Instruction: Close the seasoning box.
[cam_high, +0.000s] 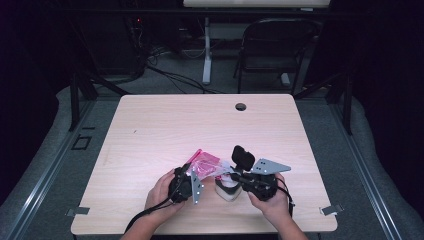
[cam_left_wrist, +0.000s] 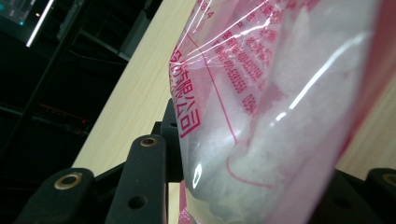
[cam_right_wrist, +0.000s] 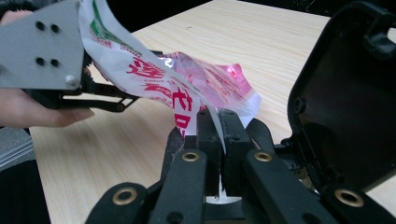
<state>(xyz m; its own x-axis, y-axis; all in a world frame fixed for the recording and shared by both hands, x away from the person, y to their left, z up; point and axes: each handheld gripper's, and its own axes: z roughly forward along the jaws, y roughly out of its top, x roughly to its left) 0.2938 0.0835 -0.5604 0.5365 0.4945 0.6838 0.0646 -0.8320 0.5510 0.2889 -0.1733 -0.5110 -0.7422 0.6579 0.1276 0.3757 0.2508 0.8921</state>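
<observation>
Both grippers, left (cam_high: 192, 182) and right (cam_right_wrist: 218, 122), clamp the pink plastic bag (cam_right_wrist: 205, 84) above the table (cam_high: 200, 125); light, limp, slippery film—best pinched at the edges.

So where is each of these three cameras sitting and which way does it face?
High view: above the table's near edge, looking forward and down; forearms, left gripper and right gripper.
Left gripper view: along its jaws, close against the clear plastic bag with pink print.
Right gripper view: along shut jaws pinching the bag's edge; the other hand beyond.
All share the bag.
</observation>
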